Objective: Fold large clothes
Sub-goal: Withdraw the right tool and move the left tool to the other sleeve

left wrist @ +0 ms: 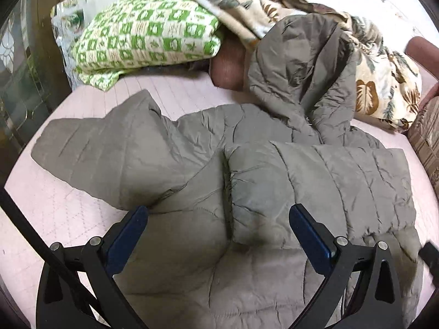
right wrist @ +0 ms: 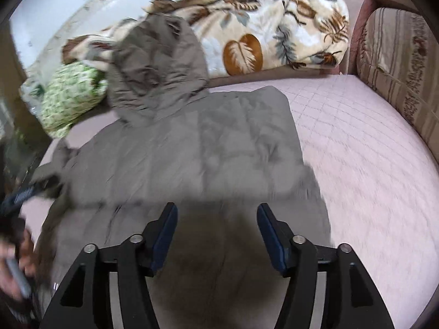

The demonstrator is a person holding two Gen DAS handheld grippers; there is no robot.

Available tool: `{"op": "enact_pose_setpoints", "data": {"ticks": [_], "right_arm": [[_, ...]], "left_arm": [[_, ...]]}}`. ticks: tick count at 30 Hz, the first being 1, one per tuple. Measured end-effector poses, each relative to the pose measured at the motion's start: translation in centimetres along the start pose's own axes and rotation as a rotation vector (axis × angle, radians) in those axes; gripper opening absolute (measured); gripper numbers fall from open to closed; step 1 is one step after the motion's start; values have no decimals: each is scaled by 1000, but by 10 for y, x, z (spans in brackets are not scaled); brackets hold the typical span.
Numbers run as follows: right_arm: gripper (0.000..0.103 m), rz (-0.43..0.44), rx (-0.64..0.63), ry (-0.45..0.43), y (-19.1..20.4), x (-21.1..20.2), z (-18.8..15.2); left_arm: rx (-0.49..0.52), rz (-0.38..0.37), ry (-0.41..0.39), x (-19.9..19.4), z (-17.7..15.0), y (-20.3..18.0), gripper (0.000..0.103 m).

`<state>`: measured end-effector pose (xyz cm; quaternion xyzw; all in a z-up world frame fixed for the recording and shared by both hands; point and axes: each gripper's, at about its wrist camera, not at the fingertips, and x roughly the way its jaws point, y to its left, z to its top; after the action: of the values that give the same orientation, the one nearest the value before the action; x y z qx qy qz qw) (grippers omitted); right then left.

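— Jacket (left wrist: 208, 170) where?
— Flat on the pink bed (right wrist: 370, 164), hood (left wrist: 301, 63) up against the leaf blanket (right wrist: 260, 35), one sleeve (left wrist: 323, 189) folded across the chest.
— And the tongs?
— Left tongs (left wrist: 219, 219) spread wide above the jacket, pinching nothing. Right tongs (right wrist: 216, 224) spread too, hovering over its lower half.
— Anything else?
— Green pillow (left wrist: 145, 35) beside the hood.

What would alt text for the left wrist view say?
A grey puffer jacket lies on a pink quilted bed, one sleeve folded across it, under the open left gripper. Behind it lie a green patterned pillow and a leaf-print blanket.
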<state>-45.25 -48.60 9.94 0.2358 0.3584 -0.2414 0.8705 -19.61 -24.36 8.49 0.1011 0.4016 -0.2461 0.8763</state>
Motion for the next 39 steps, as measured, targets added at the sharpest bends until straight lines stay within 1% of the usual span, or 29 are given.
{"op": "enact_pose_setpoints", "data": {"ticks": [2,4,6,8,10,14,16,18,20,22,23,25,28,32,35,39], "right_arm": [[68,36,14,15,8,-7,-17],[68,72,5,60,14,-4,-27],[68,56,-5,73,18,-6,-33],[68,76,-1,83,21,-11,-42],[68,78,-11,86,25,-18,-54],[68,78,-38,122,32,-25,-78],[68,69,-73,144,40,-26,-91],[75,60,-100,148,48,-28,-103],[77,42,-147,148,57,-30,-113],[77,23,-186,126,64,-38,-117],[77,44,-190,116,66,-44,-119],[77,101,-175,86,67,-58,-123],[77,108,-195,41,68,-75,-134],[77,111,-209,58,68,-79,-146],[77,114,-207,48,65,-88,-156],[77,137,-199,42,68,-101,-171]], "left_arm": [[8,2,-8,-8,-5,0,103],[17,-1,-12,-15,-12,1,103],[23,0,-14,-26,-23,3,103],[16,-9,-11,-41,-38,8,103],[11,-13,-3,-51,-55,13,103],[-4,-15,56,-58,-88,23,103],[-2,0,84,-59,-103,28,103],[-1,-4,116,-58,-115,32,103],[0,-11,156,-55,-127,34,103],[7,4,182,-53,-139,35,103],[14,12,184,-53,-142,35,103],[23,30,161,-62,-149,35,103],[23,9,117,-79,-158,35,103],[27,1,63,-97,-164,36,103],[28,10,15,-110,-167,42,103],[-11,14,8,-116,-167,54,103]]}}
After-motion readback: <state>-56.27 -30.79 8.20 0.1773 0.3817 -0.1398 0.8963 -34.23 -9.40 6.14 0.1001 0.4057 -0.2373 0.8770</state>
